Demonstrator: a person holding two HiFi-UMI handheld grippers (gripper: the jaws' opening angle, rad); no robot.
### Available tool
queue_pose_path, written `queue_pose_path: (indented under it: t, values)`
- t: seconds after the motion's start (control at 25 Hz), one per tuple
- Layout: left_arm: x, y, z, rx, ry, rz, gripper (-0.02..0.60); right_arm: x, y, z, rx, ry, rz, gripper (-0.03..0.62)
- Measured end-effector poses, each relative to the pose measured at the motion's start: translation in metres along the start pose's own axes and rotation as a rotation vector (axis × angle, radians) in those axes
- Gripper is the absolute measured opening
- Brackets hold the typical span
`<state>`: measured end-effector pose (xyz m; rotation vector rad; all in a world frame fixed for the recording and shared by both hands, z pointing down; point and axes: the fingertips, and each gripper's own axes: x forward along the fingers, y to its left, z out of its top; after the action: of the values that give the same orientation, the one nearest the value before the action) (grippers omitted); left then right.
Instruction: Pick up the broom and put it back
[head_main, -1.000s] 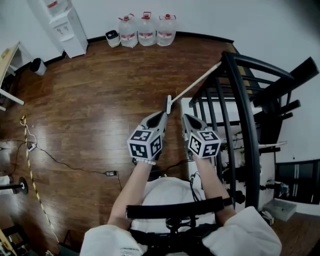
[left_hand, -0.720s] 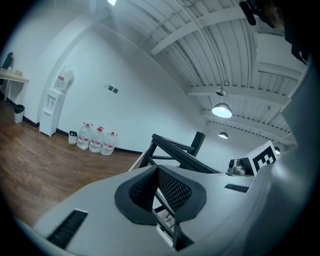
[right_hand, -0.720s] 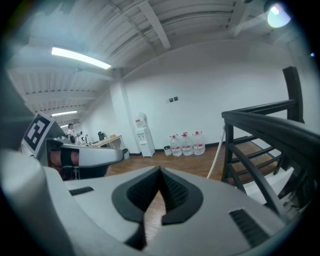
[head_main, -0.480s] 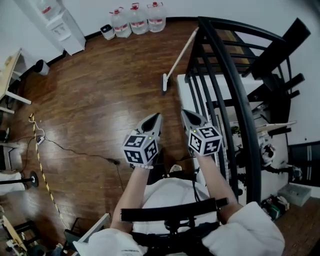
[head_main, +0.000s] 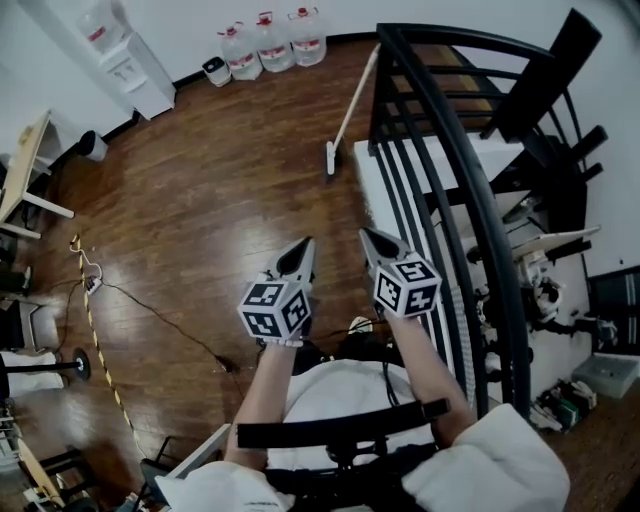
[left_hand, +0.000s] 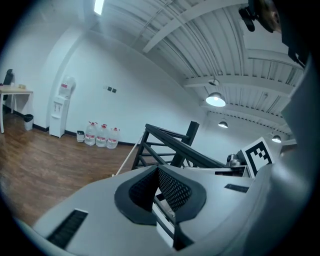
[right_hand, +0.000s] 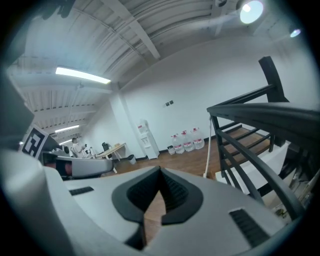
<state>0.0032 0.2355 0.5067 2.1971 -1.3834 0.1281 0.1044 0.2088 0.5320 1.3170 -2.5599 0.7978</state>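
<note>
Both grippers are held side by side, level with each other and a little apart, pointing forward over the wooden floor (head_main: 190, 210). The left gripper (head_main: 305, 243) has its jaws closed, the dark ribbed pads meeting at the tips, and nothing is caught between them; through the slit below the tips only the stair railing (head_main: 440, 130) beyond shows. The right gripper (head_main: 365, 235) is likewise closed and empty, with only floor visible behind its pads. The broom (head_main: 348, 108) stands well ahead of both sets of tips, out of reach of either and touched by neither. It lies ahead between their two lines, slightly nearer the right gripper's. Its head rests on the floor just beside the corner of a white step (head_main: 372, 190), and its pale handle slants up and away to lean against the near post of the black railing. In the left gripper view the left gripper (left_hand: 158, 167) sees the broom (left_hand: 126, 160) ahead and to the left of its tips; in the right gripper view the right gripper (right_hand: 160, 169) has the broom (right_hand: 207, 150) ahead and to its right, in front of the railing. Farther off, beyond the broom, three water bottles (head_main: 265, 40) stand against the wall.
</note>
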Motion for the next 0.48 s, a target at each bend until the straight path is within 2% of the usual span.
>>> queue_pose_path:
  t: [0.48]
  values:
    - [-0.031, 0.007, 0.021, 0.018, -0.028, -0.104, -0.006, -0.018, 0.042, 0.002, -0.018, -0.040, -0.102, 0.006]
